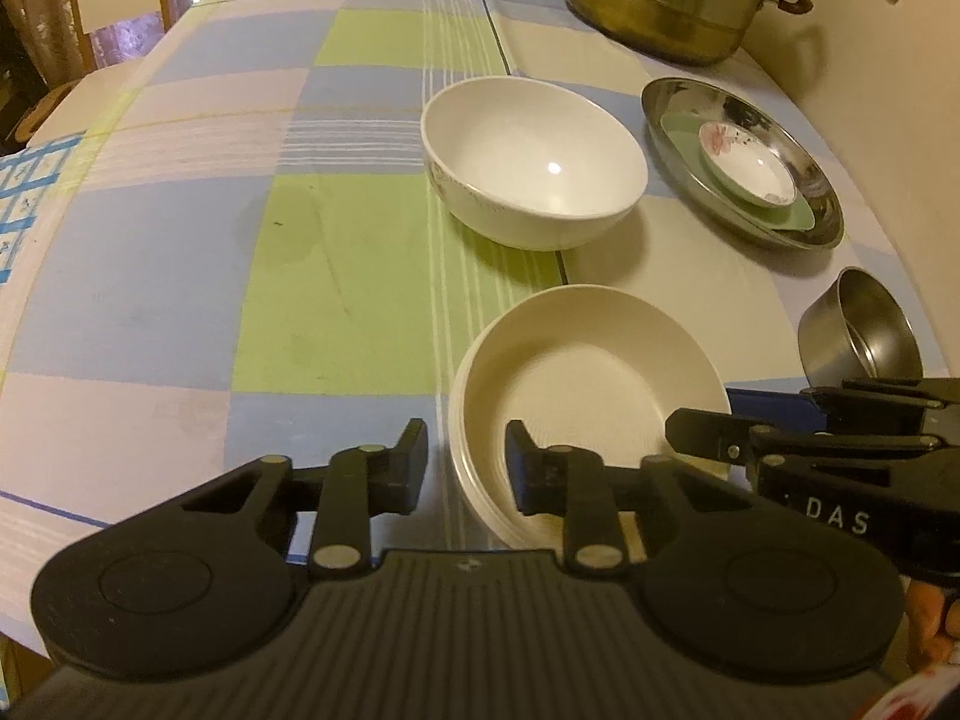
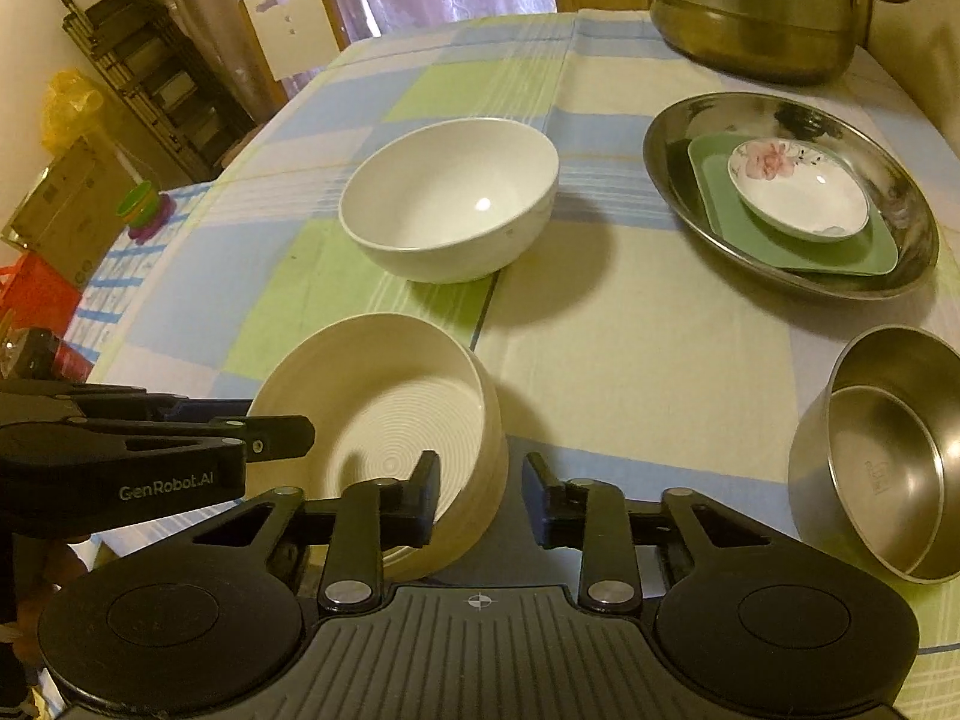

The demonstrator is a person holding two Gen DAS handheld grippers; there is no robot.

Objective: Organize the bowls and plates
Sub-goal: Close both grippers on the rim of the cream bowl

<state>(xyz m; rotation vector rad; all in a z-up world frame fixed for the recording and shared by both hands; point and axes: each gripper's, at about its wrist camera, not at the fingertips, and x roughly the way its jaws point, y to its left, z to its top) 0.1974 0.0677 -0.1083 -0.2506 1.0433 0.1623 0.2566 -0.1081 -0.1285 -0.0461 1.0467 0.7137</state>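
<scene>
Both grippers straddling cream dish (image 1: 591,384) rim at near table (image 1: 180,276) edge: left gripper (image 1: 467,461) taking left rim, right gripper (image 2: 480,495) taking right rim. Fingers narrowing around rim, real pinch unclear. Two-sided hold probably for level lifting.

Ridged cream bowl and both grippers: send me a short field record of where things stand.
ridged cream bowl: upright, empty, nearest the grippers
left gripper: straddles its left rim, gap shows beside the outer finger
right gripper: straddles its right rim, outer finger apart from the wall
white bowl: behind it, empty, untouched
steel tray: holds green plate, floral dish on top
steel bowls: two nested, right side
</scene>
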